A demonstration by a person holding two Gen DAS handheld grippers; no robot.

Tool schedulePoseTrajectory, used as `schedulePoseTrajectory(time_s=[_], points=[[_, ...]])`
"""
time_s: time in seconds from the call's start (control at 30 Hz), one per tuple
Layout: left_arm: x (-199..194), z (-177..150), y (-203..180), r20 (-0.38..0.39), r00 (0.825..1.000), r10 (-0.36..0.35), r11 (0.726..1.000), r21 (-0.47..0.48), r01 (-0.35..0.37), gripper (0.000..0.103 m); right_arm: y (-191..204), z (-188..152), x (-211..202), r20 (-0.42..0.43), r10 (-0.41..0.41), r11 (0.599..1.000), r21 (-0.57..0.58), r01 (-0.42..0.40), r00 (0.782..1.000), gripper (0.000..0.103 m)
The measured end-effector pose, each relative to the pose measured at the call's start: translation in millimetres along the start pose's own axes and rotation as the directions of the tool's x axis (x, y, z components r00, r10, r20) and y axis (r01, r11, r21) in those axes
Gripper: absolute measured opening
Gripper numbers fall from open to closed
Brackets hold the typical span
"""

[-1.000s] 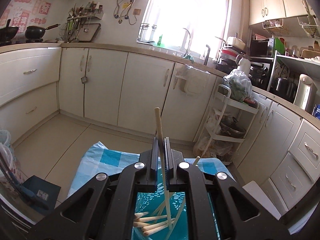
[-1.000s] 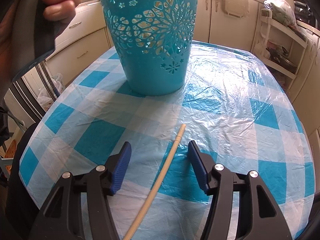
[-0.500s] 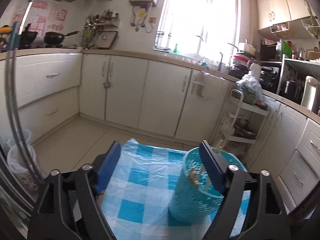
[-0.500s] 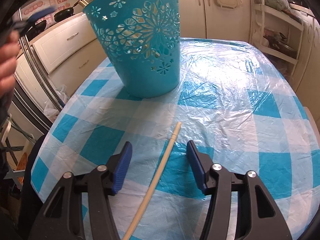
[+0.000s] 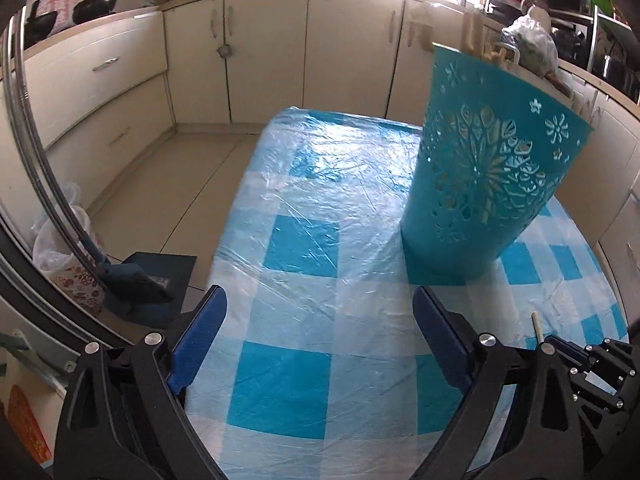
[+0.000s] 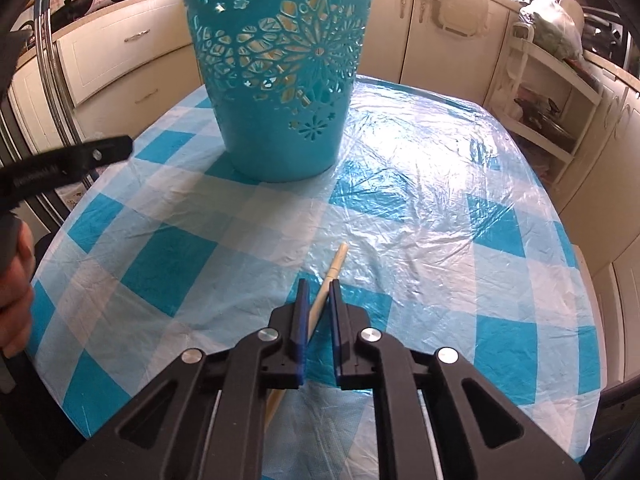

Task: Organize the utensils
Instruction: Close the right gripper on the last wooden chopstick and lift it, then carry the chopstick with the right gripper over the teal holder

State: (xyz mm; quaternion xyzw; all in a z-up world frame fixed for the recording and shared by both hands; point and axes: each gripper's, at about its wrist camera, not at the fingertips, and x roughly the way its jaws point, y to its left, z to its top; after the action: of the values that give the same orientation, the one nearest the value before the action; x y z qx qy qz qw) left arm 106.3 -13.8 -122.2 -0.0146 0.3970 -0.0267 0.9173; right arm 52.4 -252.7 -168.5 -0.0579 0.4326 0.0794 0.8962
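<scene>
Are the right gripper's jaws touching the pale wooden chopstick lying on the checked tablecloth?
Touching. The right wrist view shows the right gripper with its blue jaws, which have just been closing, against the pale wooden chopstick, with no visible gap on either side.

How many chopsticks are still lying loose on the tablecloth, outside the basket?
1. The chopstick lies on the checked tablecloth in front of the teal basket, between the fingers of the right gripper, which has just closed on it. Others stand inside the basket; the gripper bodies hide some cloth.

Chopstick (image 6: 325,289): we lose its rear beneath the right gripper (image 6: 319,312). Basket (image 6: 280,80): contents barely glimpsed through cutouts.
</scene>
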Motion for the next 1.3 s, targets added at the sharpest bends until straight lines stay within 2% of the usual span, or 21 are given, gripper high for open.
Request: schedulePoseTrajectory(time_s=[0.23, 0.43, 0.6, 0.77, 0.9, 1.13, 1.23, 1.3], points=[[19, -6, -20, -0.062, 0.998, 0.022, 0.998, 0.059, -0.019, 0.093, -8, 1, 1, -0.016, 0.047, 0.997, 0.058, -0.046, 0.999, 0.010], [22, -8, -29, -0.074, 0.996, 0.047, 0.993, 0.110, -0.039, 0.094, -2, 1, 1, -0.012, 0.029, 1.000, 0.006, -0.029, 1.000, 0.011], [22, -9, -31, -0.081, 0.995, 0.053, 0.993, 0.114, -0.044, 0.094, -8, 1, -1, -0.018, 0.067, 0.997, 0.050, -0.066, 0.998, 0.007], [26, -9, -31, -0.093, 0.994, 0.057, 0.992, 0.119, -0.046, 0.094, -1, 2, 1, -0.026, 0.033, 0.999, -0.006, -0.033, 0.999, 0.007], [26, -10, -33, -0.095, 0.994, 0.061, 0.991, 0.127, -0.048, 0.094, -12, 2, -2, -0.022, 0.084, 0.995, 0.061, -0.082, 0.996, 0.006], [27, -10, -33, -0.100, 0.993, 0.060, 0.991, 0.123, -0.047, 0.094, -36, 9, -28, 0.078, 0.177, 0.968, 0.166, -0.188, 0.981, 0.006], [30, -9, -33, -0.109, 0.992, 0.058, 0.992, 0.122, -0.044, 0.094, -42, 15, -45, 0.160, 0.222, 0.951, 0.183, -0.250, 0.962, 0.006], [32, -9, -31, -0.116, 0.992, 0.057, 0.992, 0.118, -0.043, 0.094, -46, 23, -61, 0.233, 0.243, 0.941, 0.179, -0.287, 0.942, 0.006]])
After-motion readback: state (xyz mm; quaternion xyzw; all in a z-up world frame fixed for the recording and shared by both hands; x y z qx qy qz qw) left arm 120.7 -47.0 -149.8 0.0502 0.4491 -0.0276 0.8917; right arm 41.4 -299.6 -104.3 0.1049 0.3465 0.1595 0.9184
